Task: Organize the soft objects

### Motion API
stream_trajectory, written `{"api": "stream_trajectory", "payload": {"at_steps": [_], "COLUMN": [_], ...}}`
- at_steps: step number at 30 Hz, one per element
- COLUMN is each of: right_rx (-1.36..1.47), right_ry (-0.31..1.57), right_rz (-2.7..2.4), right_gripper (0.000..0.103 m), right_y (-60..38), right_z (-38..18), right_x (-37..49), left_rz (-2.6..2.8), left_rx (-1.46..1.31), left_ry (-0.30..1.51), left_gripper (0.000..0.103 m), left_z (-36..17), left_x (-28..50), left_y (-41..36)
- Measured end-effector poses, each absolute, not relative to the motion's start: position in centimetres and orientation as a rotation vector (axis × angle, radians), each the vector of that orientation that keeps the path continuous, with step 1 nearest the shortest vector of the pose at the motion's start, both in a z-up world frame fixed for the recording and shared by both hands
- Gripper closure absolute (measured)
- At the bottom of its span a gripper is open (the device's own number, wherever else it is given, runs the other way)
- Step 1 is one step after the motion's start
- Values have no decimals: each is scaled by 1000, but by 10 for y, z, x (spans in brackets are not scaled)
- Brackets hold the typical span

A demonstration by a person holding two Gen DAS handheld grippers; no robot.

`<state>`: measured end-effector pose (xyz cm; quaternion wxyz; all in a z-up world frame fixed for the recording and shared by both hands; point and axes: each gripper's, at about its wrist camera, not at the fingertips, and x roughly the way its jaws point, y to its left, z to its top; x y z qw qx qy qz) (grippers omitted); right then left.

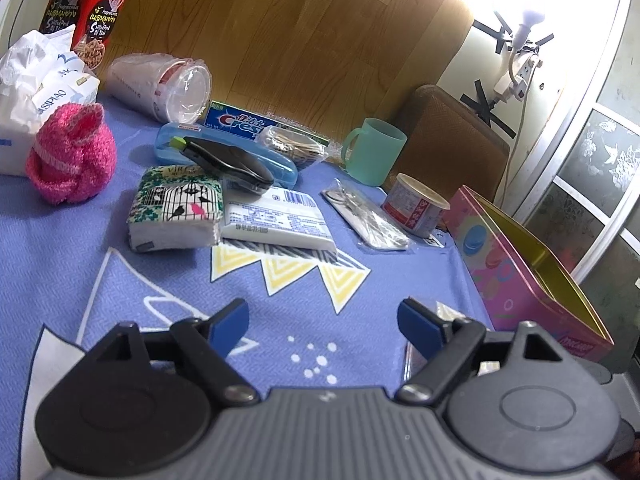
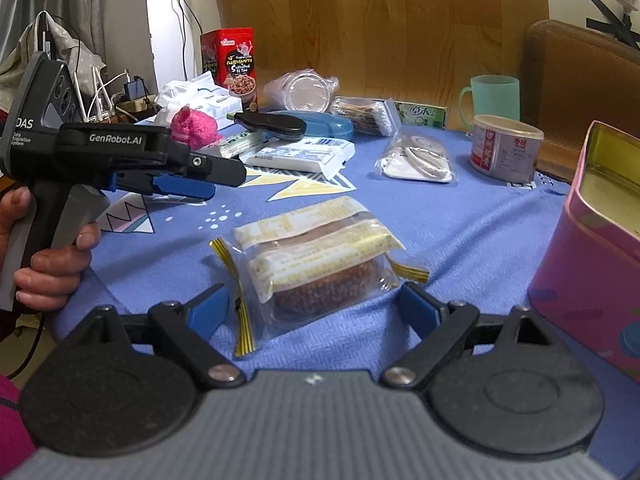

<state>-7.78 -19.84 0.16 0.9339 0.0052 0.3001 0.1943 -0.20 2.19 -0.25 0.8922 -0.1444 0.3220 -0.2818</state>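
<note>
A small cake in clear wrap (image 2: 316, 264) lies on the blue tablecloth (image 2: 480, 220), between the spread fingers of my right gripper (image 2: 314, 292); the pads stand at its wrapper ends without pressing it. My left gripper (image 1: 322, 312) is open above bare cloth with nothing between its fingers. From the right wrist view the left gripper (image 2: 224, 182) shows side-on, held in a hand. A pink fuzzy sock ball (image 1: 72, 156) sits far left, with a birdcage-print tissue pack (image 1: 176, 208) and a white wipes pack (image 1: 276, 224) ahead of the left gripper.
An open pink tin box (image 2: 592, 264) stands at the right table edge. Behind are a green mug (image 1: 372, 152), a paper can (image 1: 416, 208), a toothpaste box (image 1: 240, 122), a blue case (image 1: 224, 152), plastic cups (image 1: 168, 84), a red snack box (image 1: 96, 8) and a brown chair (image 1: 452, 136).
</note>
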Motion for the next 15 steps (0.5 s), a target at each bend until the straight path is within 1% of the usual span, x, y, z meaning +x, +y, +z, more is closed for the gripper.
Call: {"api": "stream_trajectory", "payload": {"at_steps": [15], "right_rx": [3], "right_ry": [611], "right_rz": [395], "right_gripper": [9], "right_y": [-196], "right_z": [1], "right_x": [-77], "left_rz": [-589], "left_rx": [-303], "left_ry": [669], "left_gripper": [17], "left_z": [-3], "left_x": [-2], "left_y": [22]}}
